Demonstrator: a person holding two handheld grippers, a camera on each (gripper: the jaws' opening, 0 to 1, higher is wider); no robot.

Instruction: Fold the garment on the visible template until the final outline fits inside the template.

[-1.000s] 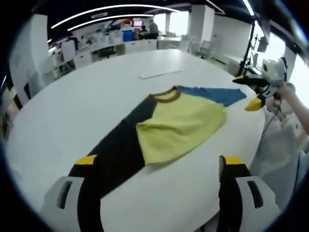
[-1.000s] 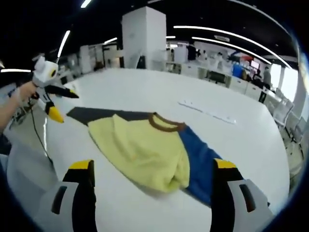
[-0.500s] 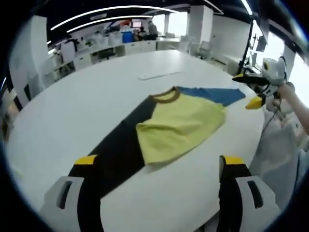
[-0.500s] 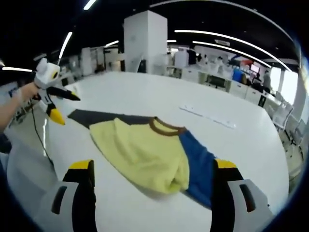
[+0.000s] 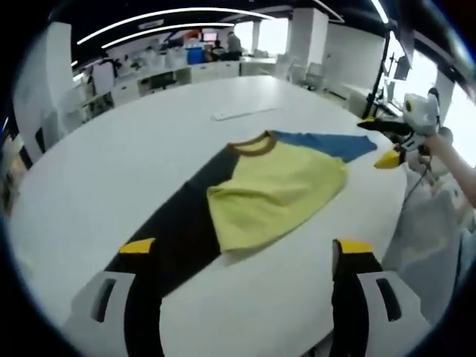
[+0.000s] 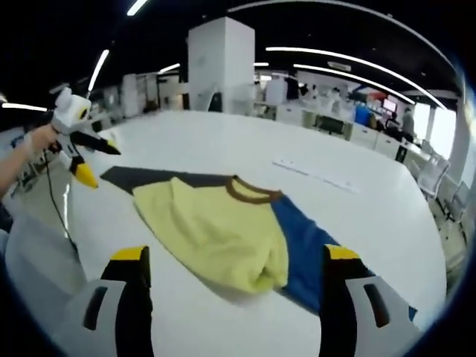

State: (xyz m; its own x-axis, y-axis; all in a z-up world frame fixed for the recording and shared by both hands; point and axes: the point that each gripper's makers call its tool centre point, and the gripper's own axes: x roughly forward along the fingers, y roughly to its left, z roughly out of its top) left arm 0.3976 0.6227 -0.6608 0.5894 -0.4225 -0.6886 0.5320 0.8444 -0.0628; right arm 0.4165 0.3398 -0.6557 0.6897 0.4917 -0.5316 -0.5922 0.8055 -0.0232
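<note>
A T-shirt lies on the round white table (image 5: pixel 111 171), its yellow body (image 5: pixel 275 190) folded over itself. It has a brown collar (image 5: pixel 253 144), a blue sleeve (image 5: pixel 331 143) on the far side and a black sleeve (image 5: pixel 175 234) on the near side. My left gripper (image 5: pixel 245 249) hovers open over the black sleeve's end, holding nothing. In the right gripper view the same shirt (image 6: pixel 212 227) lies ahead, and my right gripper (image 6: pixel 235 254) is open above its near edge. Each gripper also appears in the other's view, held by a hand and open: the right gripper (image 5: pixel 381 143) and the left gripper (image 6: pixel 95 158).
A thin flat white strip (image 5: pixel 245 113) lies on the table beyond the shirt, also seen as the strip (image 6: pixel 316 175) in the right gripper view. Cables hang off the table edge by the hands. Office desks and chairs (image 5: pixel 171 74) stand behind.
Both views have shifted only slightly with the hands. The shirt lies as before, and both grippers stay open and off the cloth.
</note>
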